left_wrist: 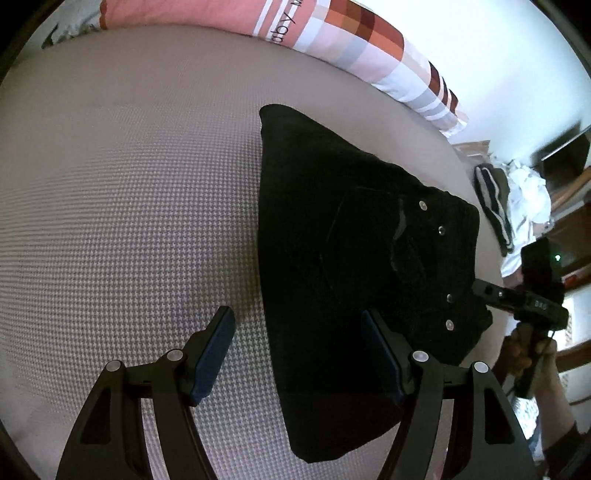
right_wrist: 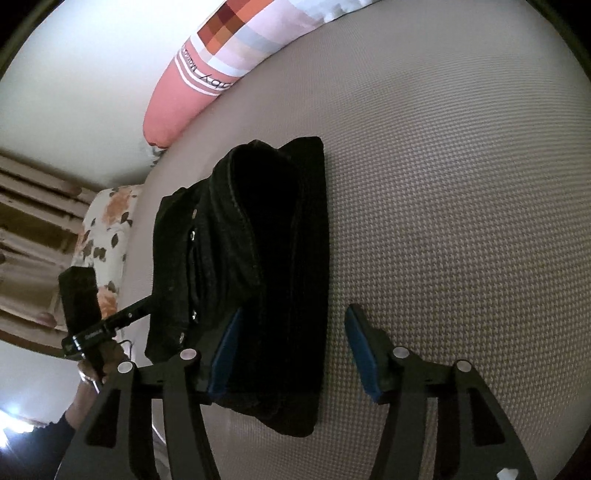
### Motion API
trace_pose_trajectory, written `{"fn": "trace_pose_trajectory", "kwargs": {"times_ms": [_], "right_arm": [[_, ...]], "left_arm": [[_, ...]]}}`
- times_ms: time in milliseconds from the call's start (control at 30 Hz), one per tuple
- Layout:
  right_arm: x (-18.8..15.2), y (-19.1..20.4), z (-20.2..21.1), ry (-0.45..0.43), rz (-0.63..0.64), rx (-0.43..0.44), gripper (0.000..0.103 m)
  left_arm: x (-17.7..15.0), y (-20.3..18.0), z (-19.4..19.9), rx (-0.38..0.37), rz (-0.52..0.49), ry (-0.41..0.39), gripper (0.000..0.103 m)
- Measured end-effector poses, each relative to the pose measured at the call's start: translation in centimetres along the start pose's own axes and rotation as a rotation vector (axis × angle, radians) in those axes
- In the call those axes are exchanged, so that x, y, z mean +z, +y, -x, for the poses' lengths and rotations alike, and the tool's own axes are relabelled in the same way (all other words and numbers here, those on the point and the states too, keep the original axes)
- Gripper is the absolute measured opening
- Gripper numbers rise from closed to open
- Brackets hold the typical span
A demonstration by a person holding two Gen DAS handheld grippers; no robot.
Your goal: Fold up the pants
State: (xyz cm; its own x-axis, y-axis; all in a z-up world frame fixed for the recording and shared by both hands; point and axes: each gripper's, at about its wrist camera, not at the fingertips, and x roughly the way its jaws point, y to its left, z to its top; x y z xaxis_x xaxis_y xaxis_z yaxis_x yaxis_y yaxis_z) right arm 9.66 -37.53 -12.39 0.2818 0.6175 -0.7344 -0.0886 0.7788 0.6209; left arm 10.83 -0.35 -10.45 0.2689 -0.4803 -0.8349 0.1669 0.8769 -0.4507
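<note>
On the bed (left_wrist: pixel 129 192), folded black pants (left_wrist: pixel 332 258) lie flat.

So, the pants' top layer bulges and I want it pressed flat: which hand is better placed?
Probably the right: the right gripper is open with the bulge of the pants directly ahead of it. The left gripper, also open, straddles a flatter edge.

The pants (left_wrist: pixel 332 236) were black with silver studs, on a grey waffle-textured bedcover (left_wrist: pixel 129 221). The pillow (left_wrist: pixel 332 33) was salmon pink, white-striped, then checked (orange, brown, pale grey). Gripper pads (right_wrist: pixel 227 354) were blue.
</note>
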Motion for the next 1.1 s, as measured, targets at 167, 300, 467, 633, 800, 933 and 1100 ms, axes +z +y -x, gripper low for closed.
{"fn": "trace_pose_trajectory", "kwargs": {"times_ms": [167,300,467,633,800,933,1100], "right_arm": [[0.0,-0.4,0.1,0.01,0.001,0.037,0.056],[0.2,-0.4,0.0,0.019,0.015,0.057,0.054],[0.5,-0.5,-0.7,0.048,0.009,0.102,0.049],[0.8,-0.8,-0.8,0.073,0.023,0.13,0.048],[1.4,-0.6,-1.4,0.105,0.045,0.149,0.046],[1.8,-0.3,-1.9,0.114,0.066,0.166,0.043],[2.1,-0.2,-2.7,0.073,0.041,0.191,0.035]], "left_arm": [[0.6,0.3,-0.1,-0.044,-0.009,0.02,0.071],[1.1,0.4,-0.3,-0.071,-0.018,0.042,0.071],[2.0,0.1,-0.8,-0.105,-0.032,0.077,0.071],[2.6,-0.3,-1.2,-0.135,-0.038,0.088,0.071],[3.1,-0.7,-1.6,-0.144,-0.041,0.075,0.07],[3.4,-0.6,-1.7,-0.146,-0.047,0.069,0.058],[3.7,0.0,-1.7,-0.131,-0.037,0.052,0.044]]}}
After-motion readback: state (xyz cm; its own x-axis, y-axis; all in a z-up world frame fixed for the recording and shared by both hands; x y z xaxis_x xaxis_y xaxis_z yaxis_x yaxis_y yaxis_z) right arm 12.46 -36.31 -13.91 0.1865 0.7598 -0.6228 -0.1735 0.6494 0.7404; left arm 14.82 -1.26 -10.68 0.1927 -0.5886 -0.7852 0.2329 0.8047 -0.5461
